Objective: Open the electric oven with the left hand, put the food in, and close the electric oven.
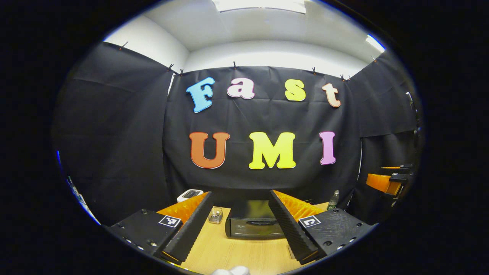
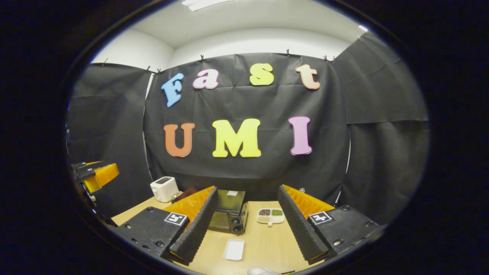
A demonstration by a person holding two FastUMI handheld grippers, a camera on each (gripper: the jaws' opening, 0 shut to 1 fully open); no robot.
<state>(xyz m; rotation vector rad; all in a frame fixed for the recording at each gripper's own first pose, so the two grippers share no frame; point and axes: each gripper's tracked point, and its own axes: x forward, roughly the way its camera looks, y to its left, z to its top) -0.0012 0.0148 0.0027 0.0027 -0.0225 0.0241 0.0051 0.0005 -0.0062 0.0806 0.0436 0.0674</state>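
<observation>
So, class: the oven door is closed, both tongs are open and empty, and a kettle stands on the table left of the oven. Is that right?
One detail is wrong. The appliance left of the oven is a white toaster, not a kettle, as the right gripper view shows. The rest holds: the door is closed, and the left tongs and right tongs are open and empty.

Both views look level across the table toward the back wall, sharing the oven at lower centre.

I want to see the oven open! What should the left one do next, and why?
Probably ease the left hand-held gripper forward to the oven door's handle. The door looks shut, and the fingers are open, empty and short of it.
</observation>
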